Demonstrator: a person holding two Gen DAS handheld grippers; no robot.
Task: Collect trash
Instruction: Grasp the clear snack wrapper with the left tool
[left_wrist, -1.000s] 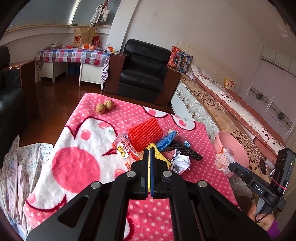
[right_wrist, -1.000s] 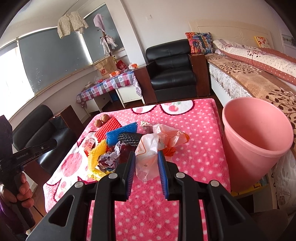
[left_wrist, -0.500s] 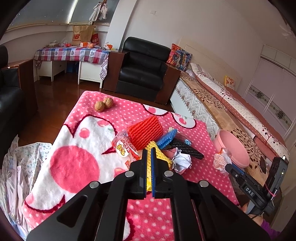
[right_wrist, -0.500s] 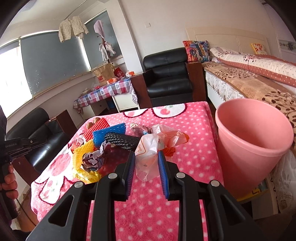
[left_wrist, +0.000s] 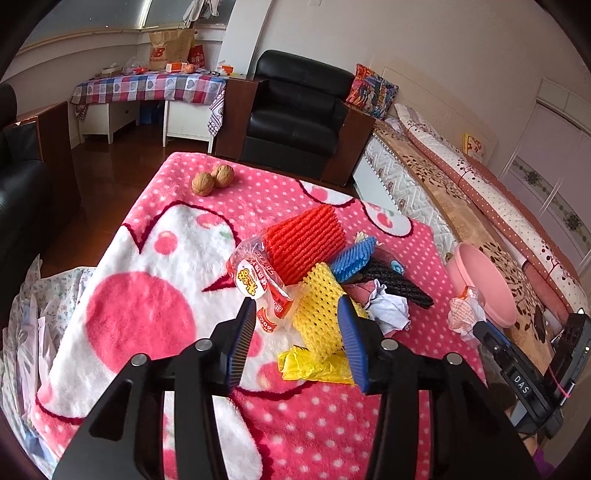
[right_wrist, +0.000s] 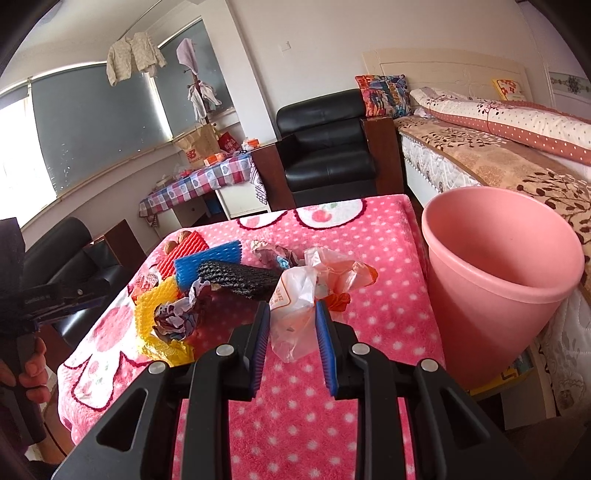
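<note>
A heap of trash lies on the pink dotted blanket (left_wrist: 147, 302): red foam net (left_wrist: 303, 240), blue net (left_wrist: 352, 254), black net (left_wrist: 399, 282), yellow foam net (left_wrist: 319, 314), crumpled paper (left_wrist: 389, 310) and a red-and-white snack wrapper (left_wrist: 258, 284). My left gripper (left_wrist: 295, 339) is open just over the yellow net and wrapper, holding nothing. My right gripper (right_wrist: 291, 332) is shut on a clear plastic bag with orange print (right_wrist: 295, 306), held above the blanket beside the pink bin (right_wrist: 498, 273). The bin also shows in the left wrist view (left_wrist: 480, 284).
Two walnuts (left_wrist: 212, 179) lie at the blanket's far end. A bed (right_wrist: 498, 155) runs along the right behind the bin. A black armchair (left_wrist: 295, 110) and a checked-cloth table (left_wrist: 147, 86) stand behind. A black sofa (right_wrist: 62, 258) is at the left.
My left gripper has opened; it was shut before and has come lower over the yellow net. My right gripper keeps the plastic bag and has moved closer to the pink bin.
</note>
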